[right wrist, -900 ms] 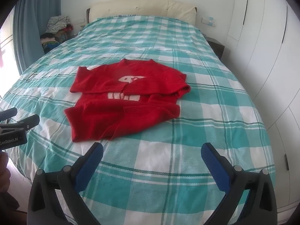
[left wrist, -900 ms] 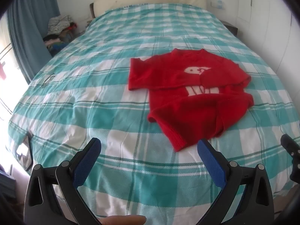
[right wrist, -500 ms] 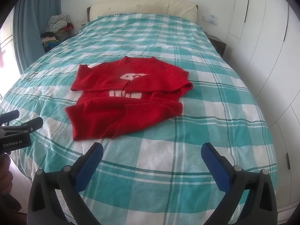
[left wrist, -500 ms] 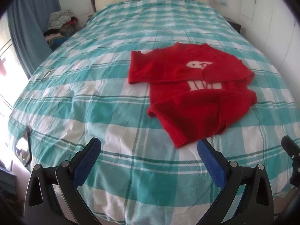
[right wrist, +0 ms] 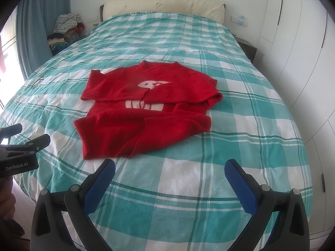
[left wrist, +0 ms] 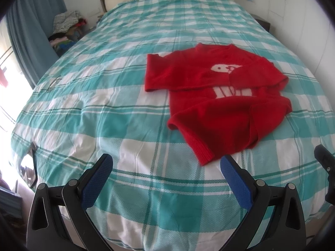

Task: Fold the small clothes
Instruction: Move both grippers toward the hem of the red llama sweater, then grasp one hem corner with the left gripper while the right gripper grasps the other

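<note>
A small red sweater (left wrist: 217, 96) with a white figure on the chest lies crumpled on the teal-and-white checked bed (left wrist: 104, 108). Its sleeves are folded across the chest and its hem is bunched toward me. It also shows in the right wrist view (right wrist: 146, 108). My left gripper (left wrist: 166, 165) is open and empty, above the bed's near edge, just short of the hem. My right gripper (right wrist: 169, 169) is open and empty, in front of the sweater's lower edge. The left gripper's body (right wrist: 18, 148) shows at the left of the right wrist view.
A pile of clothes (right wrist: 62, 31) sits at the far left beside a blue curtain (right wrist: 33, 33). A cream headboard (right wrist: 163, 4) stands at the far end. White wardrobe doors (right wrist: 303, 52) line the right side. A nightstand (right wrist: 247, 48) is at the far right.
Both grippers have moved slightly forward over the bed toward the sweater. Both stay open. The sweater has not moved.
</note>
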Tool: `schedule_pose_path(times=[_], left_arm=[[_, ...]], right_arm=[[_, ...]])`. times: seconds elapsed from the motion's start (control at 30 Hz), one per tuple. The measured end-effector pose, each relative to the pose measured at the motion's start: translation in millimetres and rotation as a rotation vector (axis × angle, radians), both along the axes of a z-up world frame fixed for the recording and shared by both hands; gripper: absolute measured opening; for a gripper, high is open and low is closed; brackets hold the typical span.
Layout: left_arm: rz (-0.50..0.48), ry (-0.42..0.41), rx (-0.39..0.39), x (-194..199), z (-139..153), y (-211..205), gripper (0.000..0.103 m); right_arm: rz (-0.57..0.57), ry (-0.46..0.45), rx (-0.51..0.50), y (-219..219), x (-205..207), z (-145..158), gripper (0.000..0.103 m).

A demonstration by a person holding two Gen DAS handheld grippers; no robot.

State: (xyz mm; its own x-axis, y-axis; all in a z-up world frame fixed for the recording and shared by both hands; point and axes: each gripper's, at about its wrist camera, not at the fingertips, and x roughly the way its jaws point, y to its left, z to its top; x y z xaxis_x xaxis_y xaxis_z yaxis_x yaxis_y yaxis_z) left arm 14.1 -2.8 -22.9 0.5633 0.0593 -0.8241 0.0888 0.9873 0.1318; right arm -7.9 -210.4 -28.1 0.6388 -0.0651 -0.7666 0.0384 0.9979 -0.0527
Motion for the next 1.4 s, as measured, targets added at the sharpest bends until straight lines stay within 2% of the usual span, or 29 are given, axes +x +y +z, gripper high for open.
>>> schedule_pose_path(times=[0.2,0.43,0.53,0.6,0.67,0.8,0.83,0.87,0.9,0.97,1.0,1.07,1.1,1.2,1.27,1.3,1.33,1.4], left_arm=[[-0.003,0.016,-0.017,5,-5,0,0.103],[-0.018,0.015,0.006,10,-14,0,0.103],[-0.025,0.056,-0.052,20,-34,7,0.103],[-0.062,0.142,-0.165,32,-59,12,0.103],[-0.06,0.205,-0.226,45,-83,13,0.102],[-0.047,0.209,-0.237,62,-108,-3,0.1],[-0.039,0.201,-0.243,65,-109,-6,0.096],[-0.037,0.195,-0.253,66,-108,-8,0.086],[-0.037,0.194,-0.26,67,-109,-10,0.081],[-0.041,0.218,-0.267,68,-113,-11,0.061],[-0.04,0.226,-0.271,69,-116,-10,0.053],[-0.036,0.231,-0.273,67,-118,-6,0.016],[-0.041,0.237,-0.284,66,-117,-3,0.009],[-0.045,0.225,-0.306,58,-109,14,0.008],[-0.054,0.213,-0.309,51,-105,24,0.008],[-0.059,0.214,-0.316,50,-105,28,0.008],[-0.066,0.218,-0.321,48,-105,30,0.008],[-0.089,0.211,-0.333,47,-104,30,0.01]], right_arm=[[0.004,0.002,-0.008,4,5,-1,0.103],[0.0,0.015,-0.003,1,13,-3,0.103],[0.014,0.019,-0.014,-1,24,-15,0.103],[0.022,0.037,-0.018,-2,37,-32,0.103],[0.023,0.043,-0.02,-4,56,-47,0.103],[0.036,0.021,-0.018,0,103,-67,0.103],[0.038,0.018,-0.024,4,114,-73,0.103],[0.021,0.038,-0.029,6,126,-79,0.103],[-0.005,0.056,-0.007,7,135,-85,0.103],[-0.038,0.049,0.075,5,145,-93,0.103],[-0.052,0.044,0.083,6,148,-99,0.103],[-0.102,0.04,0.014,8,152,-111,0.101],[-0.141,0.049,-0.031,3,151,-116,0.1],[-0.26,0.078,-0.064,-30,121,-115,0.097],[-0.3,0.094,-0.104,-52,90,-111,0.098],[-0.31,0.106,-0.089,-63,76,-108,0.098],[-0.304,0.114,-0.028,-73,63,-106,0.098],[-0.258,0.119,0.158,-84,49,-101,0.098]])
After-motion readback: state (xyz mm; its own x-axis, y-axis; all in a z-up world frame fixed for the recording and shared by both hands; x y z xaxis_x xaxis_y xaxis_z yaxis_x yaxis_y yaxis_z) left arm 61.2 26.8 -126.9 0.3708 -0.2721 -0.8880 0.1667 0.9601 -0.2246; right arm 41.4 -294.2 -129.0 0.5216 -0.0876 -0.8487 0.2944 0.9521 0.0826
